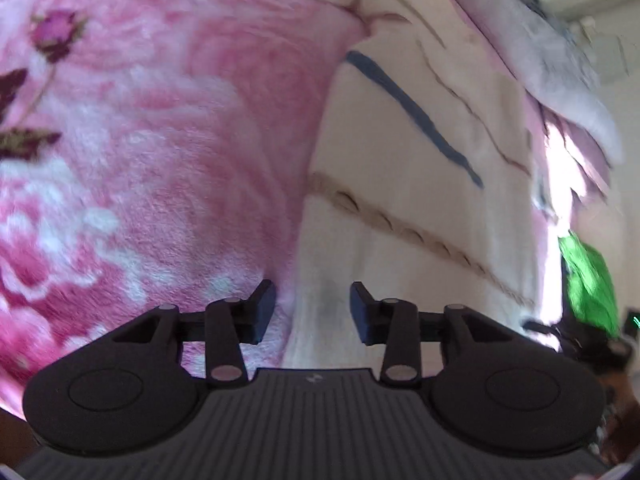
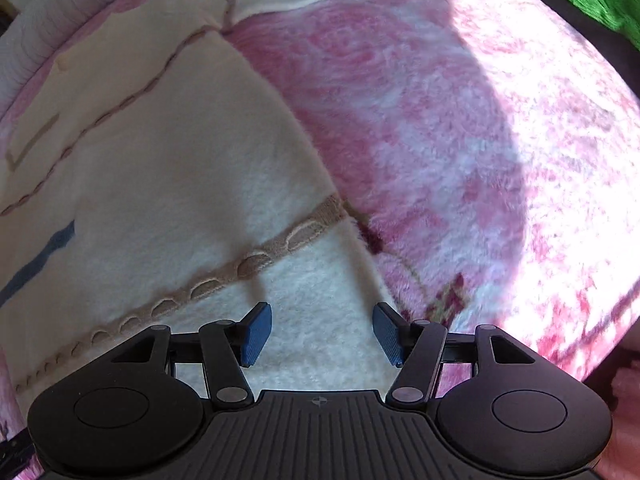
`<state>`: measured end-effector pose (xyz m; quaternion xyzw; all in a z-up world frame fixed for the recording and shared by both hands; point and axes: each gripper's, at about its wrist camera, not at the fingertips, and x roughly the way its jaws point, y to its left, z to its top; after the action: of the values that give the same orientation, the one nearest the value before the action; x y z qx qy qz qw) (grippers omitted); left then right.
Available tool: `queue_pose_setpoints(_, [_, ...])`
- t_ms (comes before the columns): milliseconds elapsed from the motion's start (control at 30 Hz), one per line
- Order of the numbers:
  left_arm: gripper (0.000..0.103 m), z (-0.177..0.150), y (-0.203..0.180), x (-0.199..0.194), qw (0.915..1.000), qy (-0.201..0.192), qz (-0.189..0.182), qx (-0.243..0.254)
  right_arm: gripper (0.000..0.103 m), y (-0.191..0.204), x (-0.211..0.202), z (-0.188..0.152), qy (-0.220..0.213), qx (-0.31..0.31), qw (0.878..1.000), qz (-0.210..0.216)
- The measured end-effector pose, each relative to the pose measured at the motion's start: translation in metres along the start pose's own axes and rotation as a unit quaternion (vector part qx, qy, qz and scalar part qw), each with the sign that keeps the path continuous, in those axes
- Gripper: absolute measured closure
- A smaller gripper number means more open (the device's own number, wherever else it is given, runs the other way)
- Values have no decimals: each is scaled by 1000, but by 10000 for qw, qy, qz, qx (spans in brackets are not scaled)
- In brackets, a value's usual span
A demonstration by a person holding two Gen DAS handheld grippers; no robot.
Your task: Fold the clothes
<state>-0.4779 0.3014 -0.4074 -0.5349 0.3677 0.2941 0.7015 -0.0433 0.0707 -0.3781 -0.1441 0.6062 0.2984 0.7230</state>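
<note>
Cream fleece garment point(image 2: 168, 168) with tan scalloped trim point(image 2: 256, 260) and blue stripe point(image 1: 416, 116) spread flat on pink floral blanket point(image 2: 420, 112), side edge running diagonally across both views. Left gripper point(image 1: 313, 312) above garment edge, jaws apart with a gap, nothing between; right gripper point(image 2: 322, 334) above lower edge, jaws moderately wide, empty, pads clear of fabric. Green cloth point(image 1: 592, 284) at blanket's far margin.

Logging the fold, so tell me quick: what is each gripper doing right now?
Left gripper: jaws apart, nothing between them, above the cream sweater.
Right gripper: jaws open, empty, over the sweater's edge.
</note>
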Motion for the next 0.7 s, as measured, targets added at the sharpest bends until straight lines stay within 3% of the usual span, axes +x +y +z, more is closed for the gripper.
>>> queue_pose_setpoints(133, [99, -7, -10, -11, 9997, -213, 40, -97, 39, -1, -13, 0, -354, -671, 9964, 368])
queue_pose_setpoints(167, [99, -9, -15, -16, 9997, -235, 100, 3, 30, -3, -8, 0, -177, -772, 9962, 375])
queue_pose_setpoints(233, [99, -15, -25, -23, 9990, -270, 327, 153, 27, -8, 13, -3, 398, -951, 9945, 192])
queue_pose_setpoints(267, [98, -18, -29, -25, 9983, -301, 459, 214, 28, -10, 18, -4, 483, -1043, 9932, 192])
queue_pose_setpoints(300, [98, -19, -34, -27, 9973, -339, 595, 277, 44, -12, 18, -6, 383, -1137, 9923, 291])
queue_pose_setpoints(333, [99, -20, -38, -30, 9965, -371, 682, 304, 52, -12, 16, -7, 337, -1289, 9903, 392])
queue_pose_setpoints(367, [99, -21, -41, -33, 9960, -397, 730, 316, 84, -12, 13, -6, 361, -1466, 9869, 561])
queue_pose_setpoints(400, [99, -22, -46, -33, 9952, -423, 802, 371, 95, -15, 8, -4, 420, -1576, 9837, 760])
queue_pose_setpoints(533, [98, -28, -49, -23, 9892, -288, 1333, 537, 96, -29, 1, 3, 661, -1709, 9759, 1184])
queue_pose_setpoints(700, [90, -18, -58, 9, 9723, 104, 2237, 673, 95, -36, 22, 16, 1095, -1731, 9679, 1456])
